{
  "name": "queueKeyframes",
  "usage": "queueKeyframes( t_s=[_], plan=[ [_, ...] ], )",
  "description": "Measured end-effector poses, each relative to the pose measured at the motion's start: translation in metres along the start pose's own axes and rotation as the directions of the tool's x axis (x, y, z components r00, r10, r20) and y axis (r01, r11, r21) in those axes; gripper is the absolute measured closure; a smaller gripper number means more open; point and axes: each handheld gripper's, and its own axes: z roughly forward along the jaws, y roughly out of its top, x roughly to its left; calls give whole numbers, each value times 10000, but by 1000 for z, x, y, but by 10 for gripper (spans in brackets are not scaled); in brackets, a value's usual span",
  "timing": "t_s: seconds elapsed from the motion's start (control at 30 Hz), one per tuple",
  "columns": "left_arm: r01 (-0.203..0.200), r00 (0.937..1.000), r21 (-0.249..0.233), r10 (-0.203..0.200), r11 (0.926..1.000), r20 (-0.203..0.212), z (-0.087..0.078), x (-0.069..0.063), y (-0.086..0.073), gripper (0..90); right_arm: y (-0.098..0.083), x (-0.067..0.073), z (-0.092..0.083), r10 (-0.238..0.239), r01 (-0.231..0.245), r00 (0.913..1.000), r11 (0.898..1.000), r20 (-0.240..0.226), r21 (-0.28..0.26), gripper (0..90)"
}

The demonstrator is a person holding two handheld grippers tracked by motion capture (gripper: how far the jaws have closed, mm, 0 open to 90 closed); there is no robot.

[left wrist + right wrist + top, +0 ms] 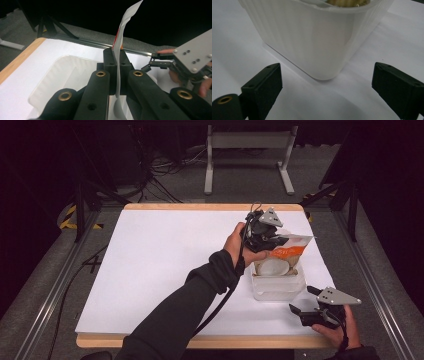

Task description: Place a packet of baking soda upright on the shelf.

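Note:
A translucent white plastic tub (278,286) stands on the white table at the right. An orange and white pouch (284,254) hangs down into it. My left gripper (272,239) is shut on the pouch's top edge; in the left gripper view the thin pouch edge (120,40) runs up between the closed jaws of the left gripper (117,60), with the tub (62,80) below. My right gripper (306,301) rests low near the table's front right, open, its jaws pointing at the tub. In the right gripper view the tub wall (312,42) stands just beyond the right gripper (327,82), whose jaws are spread.
The white table top (165,265) has a wooden rim (210,207) at the far and near edges. Metal rails run along both sides of the table. A grey frame and cables lie on the floor beyond. The other hand's gripper (185,62) appears at right in the left gripper view.

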Motion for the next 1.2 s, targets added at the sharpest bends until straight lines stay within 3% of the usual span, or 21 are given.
queueKeyframes(
  t_s=[0.17,0.53,1.2],
  plan=[
    [228,9997,-190,-226,9996,102,7,0,-8,897,0,0,0,-7,7,10000,10000,-27,3,100],
    [-245,9985,122,239,9996,489,15,-8,-19,897,0,1,1,-55,55,10000,10000,9,73,100],
    [-349,9987,107,345,9993,366,14,-8,-27,875,0,1,0,-117,117,9999,9999,11,70,101]
  ],
)
